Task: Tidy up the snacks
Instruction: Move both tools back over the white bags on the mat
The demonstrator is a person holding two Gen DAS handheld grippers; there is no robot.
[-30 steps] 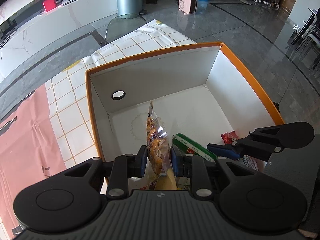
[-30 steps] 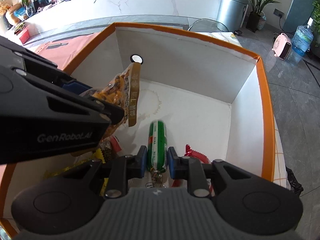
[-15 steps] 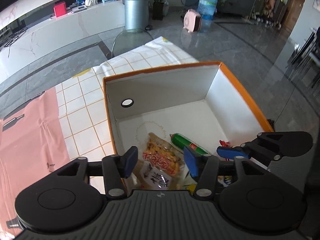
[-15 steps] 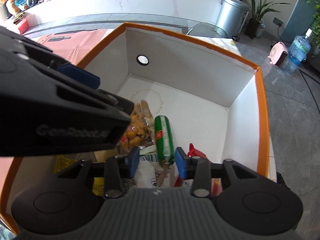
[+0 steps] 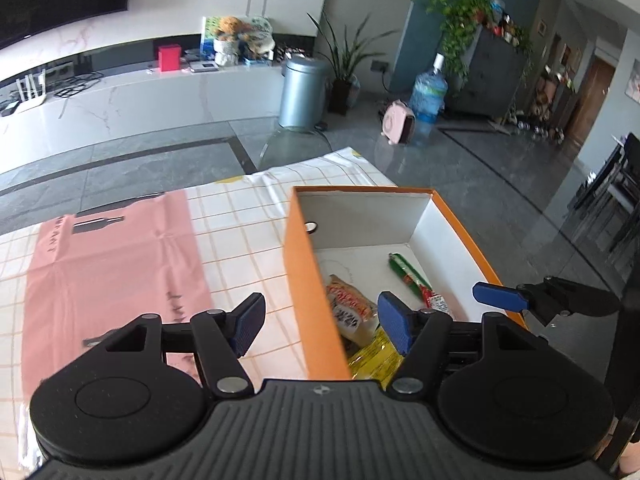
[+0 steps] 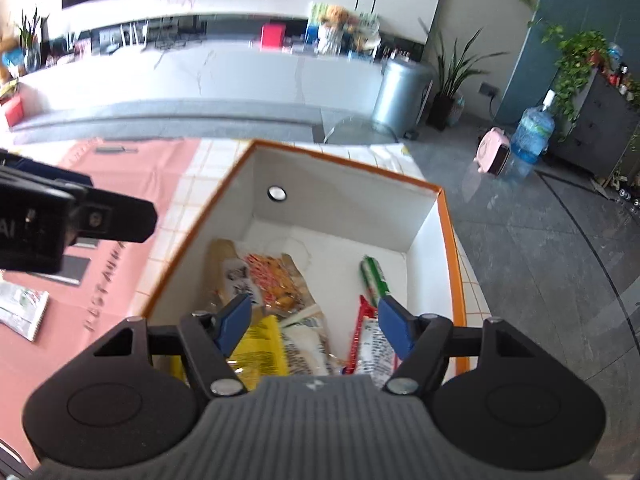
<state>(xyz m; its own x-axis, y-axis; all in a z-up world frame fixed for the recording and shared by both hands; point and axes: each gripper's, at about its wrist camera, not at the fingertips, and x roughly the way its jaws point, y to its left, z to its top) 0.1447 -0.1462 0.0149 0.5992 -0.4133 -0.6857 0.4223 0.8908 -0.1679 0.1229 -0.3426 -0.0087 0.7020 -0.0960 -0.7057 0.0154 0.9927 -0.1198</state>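
L gripper (image 5: 322, 322): jaws spread wide, just been opening, nothing between the pads. It sits at the bottom centre of the left wrist view, straddling the near-left wall of the orange box (image 5: 304, 280).

R gripper (image 6: 314, 322): also released, jaws just been opening, nothing pinched; snacks lie below the gap, not touched. Its blue pad shows at the right edge of the left wrist view, by the box's right rim.

Snacks are all inside the box, white interior, mid-frame in both views:
- nut/cracker bag (image 6: 276, 280), lying flat, centre-left of the box floor
- green sausage stick (image 6: 374, 278), right of the bag, apart from it, pointing toward the far wall
- yellow packet (image 6: 260, 344), near end, partly under the R gripper
- red-and-white packet (image 6: 366, 336), near right, beside the stick's near end

Box sits on a checked cloth (image 5: 240, 216); pink mat (image 5: 112, 264) to its left. Small packet (image 6: 20, 312) lies on the mat at the left edge of the right wrist view, outside the box.
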